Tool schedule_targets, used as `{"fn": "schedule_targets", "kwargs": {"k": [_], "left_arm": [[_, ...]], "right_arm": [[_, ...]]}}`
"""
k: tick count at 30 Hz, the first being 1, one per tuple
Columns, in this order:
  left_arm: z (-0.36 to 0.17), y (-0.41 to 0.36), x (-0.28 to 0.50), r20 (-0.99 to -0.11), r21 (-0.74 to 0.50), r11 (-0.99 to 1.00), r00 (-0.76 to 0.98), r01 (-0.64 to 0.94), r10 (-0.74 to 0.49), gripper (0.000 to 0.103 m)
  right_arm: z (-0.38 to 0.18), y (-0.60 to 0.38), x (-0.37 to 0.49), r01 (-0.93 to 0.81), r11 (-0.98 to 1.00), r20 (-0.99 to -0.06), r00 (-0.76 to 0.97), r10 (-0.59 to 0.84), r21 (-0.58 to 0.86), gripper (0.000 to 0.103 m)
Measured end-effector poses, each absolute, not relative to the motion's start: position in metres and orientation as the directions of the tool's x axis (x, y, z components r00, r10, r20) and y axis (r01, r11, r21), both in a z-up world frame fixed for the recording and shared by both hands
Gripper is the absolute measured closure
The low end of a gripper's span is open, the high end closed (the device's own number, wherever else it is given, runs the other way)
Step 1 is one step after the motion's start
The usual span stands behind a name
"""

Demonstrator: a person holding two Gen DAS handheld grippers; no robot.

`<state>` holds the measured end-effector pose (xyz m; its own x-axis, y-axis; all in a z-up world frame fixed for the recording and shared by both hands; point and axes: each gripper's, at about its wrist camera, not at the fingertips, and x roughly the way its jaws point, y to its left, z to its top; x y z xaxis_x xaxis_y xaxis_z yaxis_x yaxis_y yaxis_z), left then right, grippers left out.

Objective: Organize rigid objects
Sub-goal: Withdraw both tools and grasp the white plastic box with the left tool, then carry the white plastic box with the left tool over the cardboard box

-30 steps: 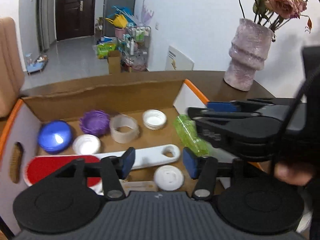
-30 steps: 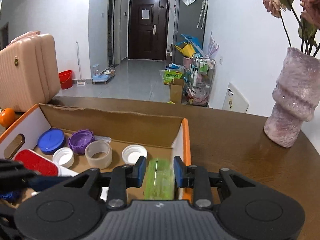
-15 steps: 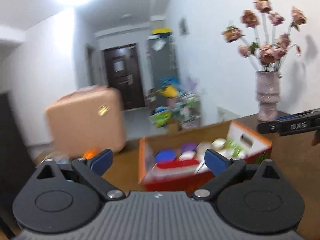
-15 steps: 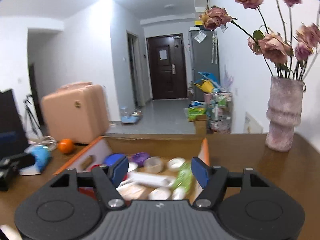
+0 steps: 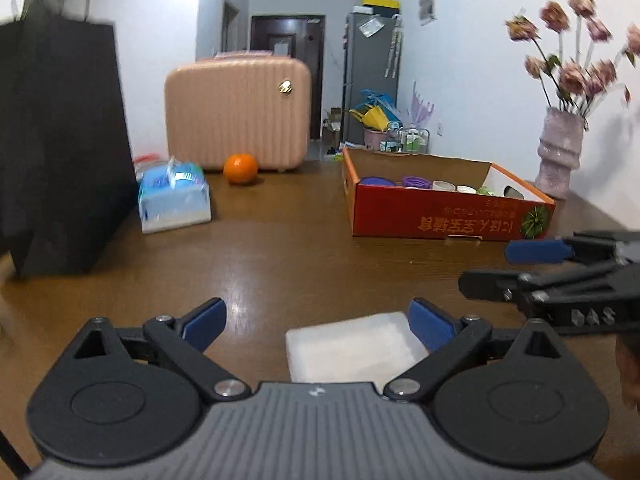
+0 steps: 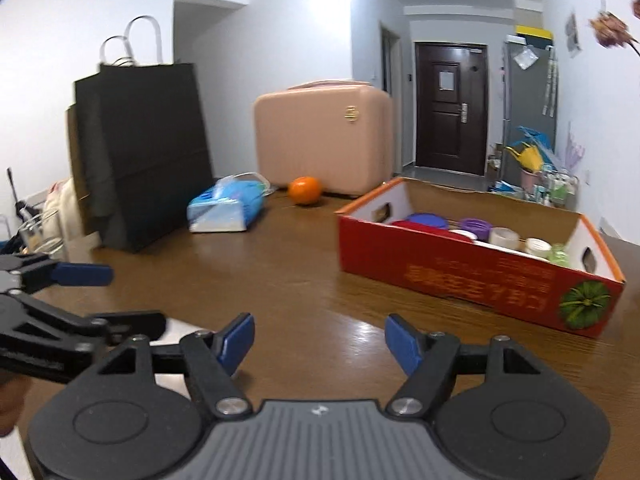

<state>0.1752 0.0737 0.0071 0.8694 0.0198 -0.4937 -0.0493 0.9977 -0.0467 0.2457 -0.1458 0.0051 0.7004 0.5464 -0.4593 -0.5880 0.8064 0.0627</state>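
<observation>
The red cardboard box (image 6: 476, 276) stands on the brown table (image 5: 300, 256), at about two o'clock from the right gripper (image 6: 320, 338), and it already holds the sorted pieces: a blue lid (image 6: 426, 221), a purple lid (image 6: 474, 226), a roll of tape (image 6: 504, 236), a white cap (image 6: 537, 246) and a green bottle (image 6: 559, 254). Both tools are well apart from the box. The left gripper (image 5: 318, 322) has its fingers spread wide and holds nothing; the right one is spread as well and empty. Only a white flat piece (image 5: 352, 348) lies on the table, between the left fingers near five o'clock, not touched. I judge the task nearly finished; perhaps this piece remains, if it belongs.
</observation>
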Motion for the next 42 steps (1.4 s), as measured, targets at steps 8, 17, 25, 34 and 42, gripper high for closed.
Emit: {"fn": "schedule_targets", "kwargs": {"k": [8, 17, 25, 34, 42], "left_arm": [[-0.014, 0.091, 0.194, -0.567, -0.281, 0.959, 0.804, 0.018, -0.181, 0.041], [-0.024, 0.062, 0.206, -0.543, -0.397, 0.907, 0.761, 0.139, -0.355, 0.055], [-0.031, 0.032, 0.209, -0.516, -0.492, 0.824, 0.669, 0.28, -0.535, 0.064], [-0.033, 0.028, 0.211, -0.523, -0.52, 0.815, 0.658, 0.257, -0.541, 0.065], [-0.029, 0.023, 0.205, -0.547, -0.519, 0.808, 0.618, 0.28, -0.565, 0.065]], "right_arm": [[-0.007, -0.127, 0.21, -0.593, 0.804, -0.487, 0.689, 0.537, 0.048, 0.032], [-0.013, -0.145, 0.209, -0.521, 0.851, -0.514, 0.713, 0.477, 0.067, 0.052], [-0.013, -0.202, 0.192, -0.421, 0.896, -0.524, 0.736, 0.429, 0.142, 0.068], [-0.015, -0.226, 0.199, -0.343, 0.91, -0.521, 0.746, 0.414, 0.233, 0.066], [-0.03, -0.238, 0.19, -0.328, 0.848, -0.489, 0.706, 0.513, 0.416, 0.073]]}}
